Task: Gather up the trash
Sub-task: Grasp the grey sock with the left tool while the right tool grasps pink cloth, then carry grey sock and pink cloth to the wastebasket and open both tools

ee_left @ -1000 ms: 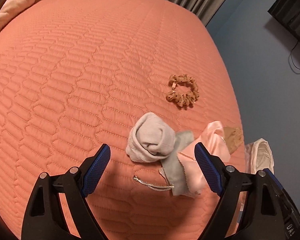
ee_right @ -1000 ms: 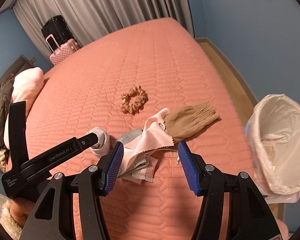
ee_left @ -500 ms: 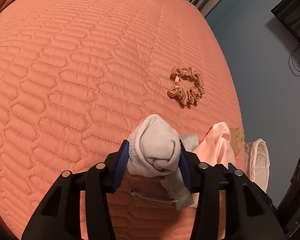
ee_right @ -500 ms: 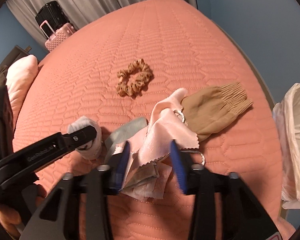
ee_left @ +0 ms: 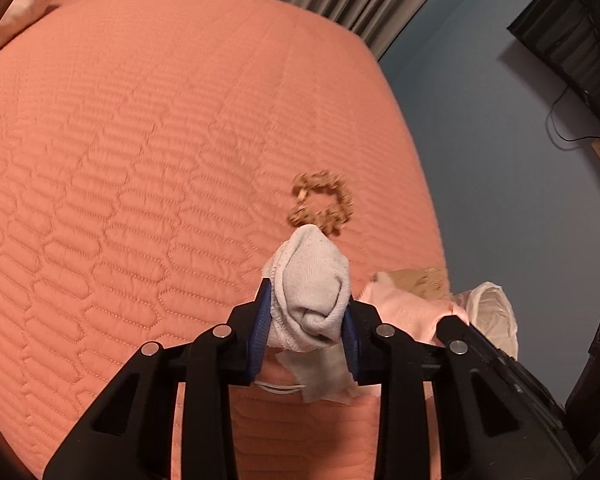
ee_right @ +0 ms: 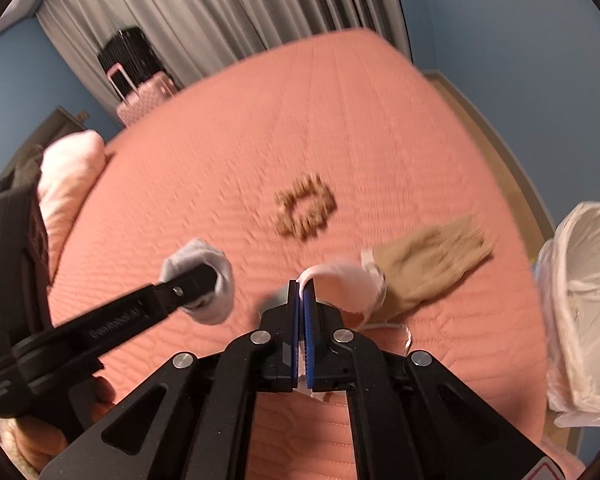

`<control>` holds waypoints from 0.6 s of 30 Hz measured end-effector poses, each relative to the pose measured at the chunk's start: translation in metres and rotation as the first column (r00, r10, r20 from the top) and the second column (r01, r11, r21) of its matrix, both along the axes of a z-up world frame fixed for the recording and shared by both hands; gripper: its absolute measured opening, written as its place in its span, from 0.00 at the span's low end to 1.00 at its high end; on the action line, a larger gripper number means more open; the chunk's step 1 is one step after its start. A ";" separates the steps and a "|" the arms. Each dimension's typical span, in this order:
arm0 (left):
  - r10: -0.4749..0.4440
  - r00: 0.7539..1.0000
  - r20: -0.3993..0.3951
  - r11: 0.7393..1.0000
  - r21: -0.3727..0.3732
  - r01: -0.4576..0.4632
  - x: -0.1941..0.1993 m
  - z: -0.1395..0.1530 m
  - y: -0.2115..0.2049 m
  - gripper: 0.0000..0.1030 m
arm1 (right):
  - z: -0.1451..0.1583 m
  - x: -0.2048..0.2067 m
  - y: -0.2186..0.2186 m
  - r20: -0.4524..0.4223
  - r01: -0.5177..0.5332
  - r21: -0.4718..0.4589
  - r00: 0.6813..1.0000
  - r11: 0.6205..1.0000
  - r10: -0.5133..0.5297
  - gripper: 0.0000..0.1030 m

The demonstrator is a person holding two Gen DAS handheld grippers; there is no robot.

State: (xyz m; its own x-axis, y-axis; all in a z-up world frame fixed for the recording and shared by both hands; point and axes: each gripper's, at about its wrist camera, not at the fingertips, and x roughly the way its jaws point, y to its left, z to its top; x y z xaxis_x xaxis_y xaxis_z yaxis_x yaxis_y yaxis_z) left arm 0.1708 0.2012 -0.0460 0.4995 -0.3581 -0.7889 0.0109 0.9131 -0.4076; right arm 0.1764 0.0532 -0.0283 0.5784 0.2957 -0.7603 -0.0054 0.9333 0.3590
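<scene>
My left gripper (ee_left: 305, 312) is shut on a rolled grey sock (ee_left: 310, 284) and holds it above the orange bedspread; the sock also shows in the right wrist view (ee_right: 204, 268). My right gripper (ee_right: 300, 300) is shut on a pink cloth (ee_right: 342, 280), which also shows in the left wrist view (ee_left: 404, 304). A tan sock (ee_right: 428, 264) lies beside the pink cloth. A brown scrunchie (ee_left: 320, 204) lies further up the bed, also in the right wrist view (ee_right: 304, 210). Grey-white scraps (ee_left: 324, 376) hang below the left gripper.
A white bag-lined bin (ee_right: 584, 300) stands off the bed's right edge, also in the left wrist view (ee_left: 492, 312). A pink pillow (ee_right: 68, 184) lies at the left. A pink and a black suitcase (ee_right: 140, 76) stand by the curtains. The quilted bed (ee_left: 140, 160) stretches ahead.
Both grippers have closed, the left on the grey sock, the right on the pink cloth, and both have lifted their items off the bed.
</scene>
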 end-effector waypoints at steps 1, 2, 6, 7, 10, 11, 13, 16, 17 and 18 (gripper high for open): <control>-0.007 1.000 0.018 1.000 0.001 0.007 -0.002 0.008 -0.003 0.30 | 0.008 -0.002 -0.003 0.017 0.003 0.004 1.000 1.000 -0.003 0.02; -0.013 0.999 0.034 1.000 0.001 0.013 -0.004 0.016 -0.006 0.30 | 0.018 -0.006 -0.007 0.039 0.008 0.007 0.999 1.000 -0.009 0.02; -0.058 0.993 0.105 0.998 0.002 0.058 -0.014 0.051 -0.027 0.30 | 0.057 -0.021 -0.026 0.115 0.036 0.020 0.993 0.999 -0.038 0.02; -0.067 0.991 0.116 0.998 0.003 0.067 -0.016 0.057 -0.032 0.30 | 0.064 -0.024 -0.030 0.128 0.043 0.023 0.991 0.999 -0.045 0.02; -0.103 0.982 0.156 0.995 0.009 0.103 -0.024 0.077 -0.052 0.30 | 0.089 -0.038 -0.049 0.175 0.073 0.032 0.981 0.997 -0.077 0.02; -0.117 0.979 0.169 0.993 0.014 0.117 -0.026 0.083 -0.059 0.30 | 0.098 -0.043 -0.057 0.191 0.085 0.034 0.977 0.996 -0.090 0.02; -0.142 0.972 0.189 0.990 0.023 0.141 -0.031 0.094 -0.072 0.30 | 0.110 -0.053 -0.070 0.214 0.107 0.039 0.970 0.994 -0.113 0.02; -0.186 0.957 0.221 0.983 0.038 0.182 -0.039 0.109 -0.096 0.30 | 0.127 -0.068 -0.093 0.246 0.142 0.043 0.958 0.989 -0.148 0.02; -0.199 0.953 0.230 0.980 0.042 0.195 -0.041 0.113 -0.103 0.30 | 0.133 -0.075 -0.104 0.258 0.158 0.045 0.952 0.986 -0.164 0.02; -0.216 0.947 0.240 0.976 0.048 0.210 -0.044 0.118 -0.112 0.30 | 0.137 -0.080 -0.111 0.266 0.169 0.045 0.948 0.985 -0.175 0.02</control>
State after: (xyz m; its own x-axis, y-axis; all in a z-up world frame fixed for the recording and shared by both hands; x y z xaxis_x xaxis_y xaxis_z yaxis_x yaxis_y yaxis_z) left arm 0.1267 0.0896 0.0723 0.5904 -0.4610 -0.6625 0.3018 0.8874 -0.3484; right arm 0.0965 -0.0576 0.1086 0.8031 0.1884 -0.5653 0.0559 0.9207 0.3862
